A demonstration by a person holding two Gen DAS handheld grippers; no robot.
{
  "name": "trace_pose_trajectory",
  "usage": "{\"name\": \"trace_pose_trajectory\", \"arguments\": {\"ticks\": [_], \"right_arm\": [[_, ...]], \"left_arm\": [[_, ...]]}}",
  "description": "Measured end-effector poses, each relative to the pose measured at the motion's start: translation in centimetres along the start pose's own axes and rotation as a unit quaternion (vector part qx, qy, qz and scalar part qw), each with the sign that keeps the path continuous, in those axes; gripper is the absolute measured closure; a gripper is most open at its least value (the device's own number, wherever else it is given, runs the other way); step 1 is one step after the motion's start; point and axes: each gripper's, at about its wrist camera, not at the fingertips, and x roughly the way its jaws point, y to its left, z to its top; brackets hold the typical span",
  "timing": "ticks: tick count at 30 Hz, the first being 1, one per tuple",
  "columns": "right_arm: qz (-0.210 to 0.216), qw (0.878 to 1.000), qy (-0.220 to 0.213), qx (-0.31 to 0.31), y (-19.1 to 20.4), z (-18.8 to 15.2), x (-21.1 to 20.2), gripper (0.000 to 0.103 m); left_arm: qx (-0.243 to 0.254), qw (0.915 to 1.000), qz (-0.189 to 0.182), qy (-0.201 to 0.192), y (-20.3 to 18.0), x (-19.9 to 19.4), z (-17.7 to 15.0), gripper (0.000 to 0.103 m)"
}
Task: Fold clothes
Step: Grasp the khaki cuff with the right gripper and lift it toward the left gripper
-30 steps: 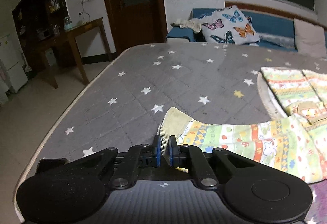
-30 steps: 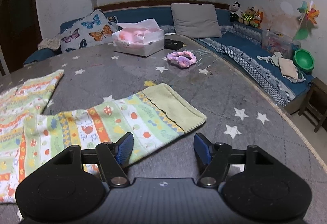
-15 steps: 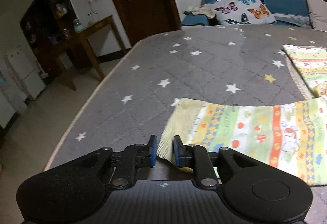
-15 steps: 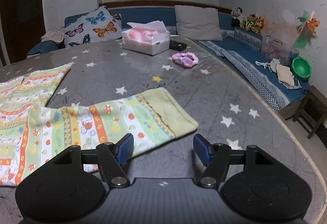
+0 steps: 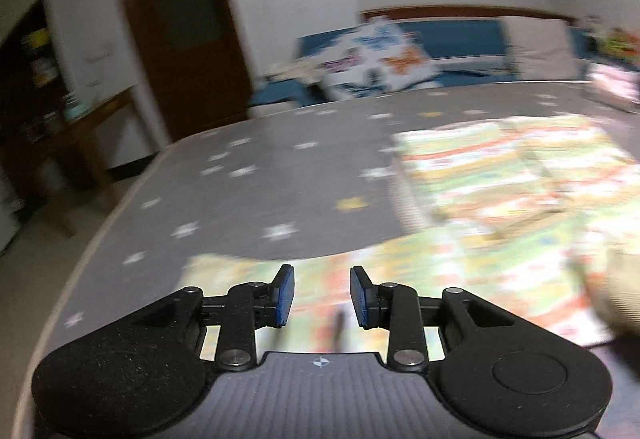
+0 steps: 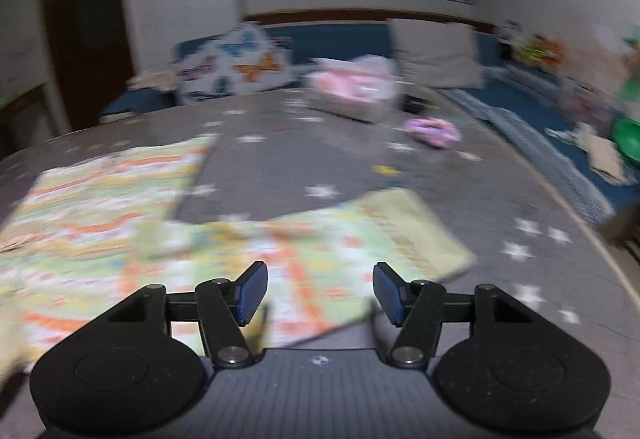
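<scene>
While the left claw [image 5: 322, 297], jaws just parting, and the right claw [image 6: 320, 293], just narrowing, hover empty, the soft, limp pastel-printed cotton garment [image 6: 280, 255] lies flat on the grey star-patterned surface [image 5: 280, 175], best pinched at its hem corners.

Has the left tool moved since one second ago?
Yes. The left tool let go of the trouser cuff, its jaws opening, and moved rightward over the trousers, toward the butterfly pillow.
</scene>
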Motion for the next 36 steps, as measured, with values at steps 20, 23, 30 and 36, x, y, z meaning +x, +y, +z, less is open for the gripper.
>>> {"name": "trace_pose_trajectory", "arguments": {"ticks": [20, 23, 30, 36], "right_arm": [[0.283, 0.929, 0.051, -0.234, 19.3, -3.0, -2.2, 0.064], [0.281, 0.924, 0.057, -0.253, 20.1, -4.0, -1.6, 0.073], [0.268, 0.939, 0.039, -0.21, 18.2, -2.7, -2.2, 0.098], [0.289, 0.953, 0.032, -0.085, 13.8, 0.8, -2.5, 0.098]], "left_arm": [[0.092, 0.9752, -0.2, -0.022, -11.5, -0.1, -0.3, 0.085], [0.078, 0.9748, -0.208, -0.02, -11.0, 0.2, 0.0, 0.085], [0.06, 0.9764, -0.207, -0.016, -10.5, 1.0, 0.4, 0.085], [0.065, 0.9683, -0.241, -0.006, -11.5, 1.4, -0.3, 0.085]]}}
